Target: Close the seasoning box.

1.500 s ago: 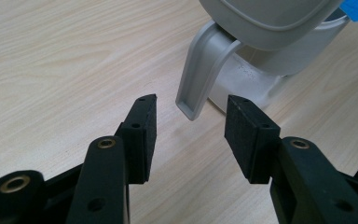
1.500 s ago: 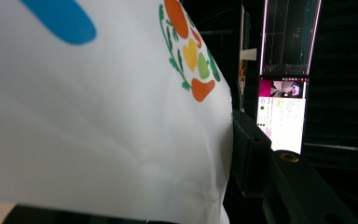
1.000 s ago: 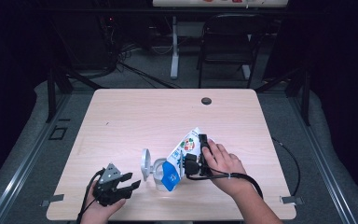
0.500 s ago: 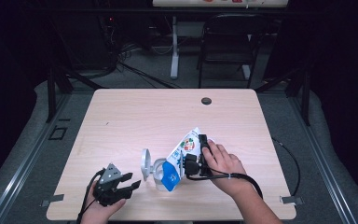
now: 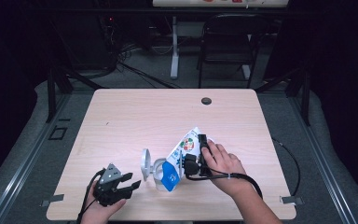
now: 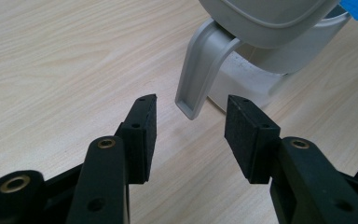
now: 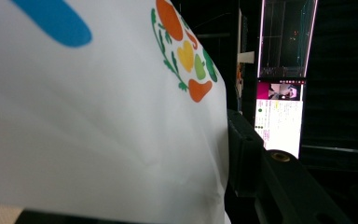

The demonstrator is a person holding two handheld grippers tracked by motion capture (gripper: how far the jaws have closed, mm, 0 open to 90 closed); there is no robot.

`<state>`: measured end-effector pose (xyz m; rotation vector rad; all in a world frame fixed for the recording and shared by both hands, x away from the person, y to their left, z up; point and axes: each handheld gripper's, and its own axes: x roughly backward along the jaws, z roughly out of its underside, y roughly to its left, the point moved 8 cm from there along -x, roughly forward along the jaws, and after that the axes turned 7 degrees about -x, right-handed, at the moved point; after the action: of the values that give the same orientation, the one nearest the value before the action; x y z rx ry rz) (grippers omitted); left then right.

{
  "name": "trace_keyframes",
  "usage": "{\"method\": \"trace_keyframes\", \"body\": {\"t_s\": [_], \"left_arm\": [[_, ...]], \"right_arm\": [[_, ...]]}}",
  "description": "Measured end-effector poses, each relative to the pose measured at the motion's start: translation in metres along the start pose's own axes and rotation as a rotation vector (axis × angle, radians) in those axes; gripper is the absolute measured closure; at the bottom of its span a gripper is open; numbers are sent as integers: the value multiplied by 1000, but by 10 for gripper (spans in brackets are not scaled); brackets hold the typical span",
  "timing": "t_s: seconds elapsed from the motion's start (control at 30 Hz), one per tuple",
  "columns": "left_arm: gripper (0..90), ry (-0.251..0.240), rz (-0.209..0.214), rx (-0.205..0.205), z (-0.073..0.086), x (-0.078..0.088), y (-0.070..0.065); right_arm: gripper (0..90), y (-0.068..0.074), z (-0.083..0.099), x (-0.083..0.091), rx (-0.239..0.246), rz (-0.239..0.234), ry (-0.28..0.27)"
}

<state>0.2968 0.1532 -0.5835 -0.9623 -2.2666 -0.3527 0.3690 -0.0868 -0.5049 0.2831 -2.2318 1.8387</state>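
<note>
High view: right hand-held gripper (image 5: pixel 191 163) has just been closing, pinching the soft, light bag (image 5: pixel 182 149) over the grey container (image 5: pixel 156 169); left hand-held gripper (image 5: pixel 123 186) spread beside the container, facing its stiff handle (image 6: pixel 200 77).

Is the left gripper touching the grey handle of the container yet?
Apart. In the left gripper view the left gripper has its jaws spread wide, and the grey handle stands beyond and between the pads, with bare table visible on both sides of it.
</note>
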Motion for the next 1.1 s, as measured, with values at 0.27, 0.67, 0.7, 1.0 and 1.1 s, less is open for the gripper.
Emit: {"method": "trace_keyframes", "body": {"t_s": [0.27, 0.67, 0.7, 1.0, 1.1], "left_arm": [[545, 0, -1, -1, 0, 0, 0], [545, 1, 0, 0, 0, 0, 0], [545, 0, 0, 0, 0, 0, 0], [545, 1, 0, 1, 0, 0, 0], [545, 1, 0, 1, 0, 0, 0]], "right_arm": [[669, -1, -1, 0, 2, 7, -11], [674, -2, -3, 1, 6, 7, -24], [674, -2, -3, 1, 6, 7, -24], [676, -3, -4, 1, 11, 14, -28], [676, -4, -4, 1, 12, 15, -30]]}}
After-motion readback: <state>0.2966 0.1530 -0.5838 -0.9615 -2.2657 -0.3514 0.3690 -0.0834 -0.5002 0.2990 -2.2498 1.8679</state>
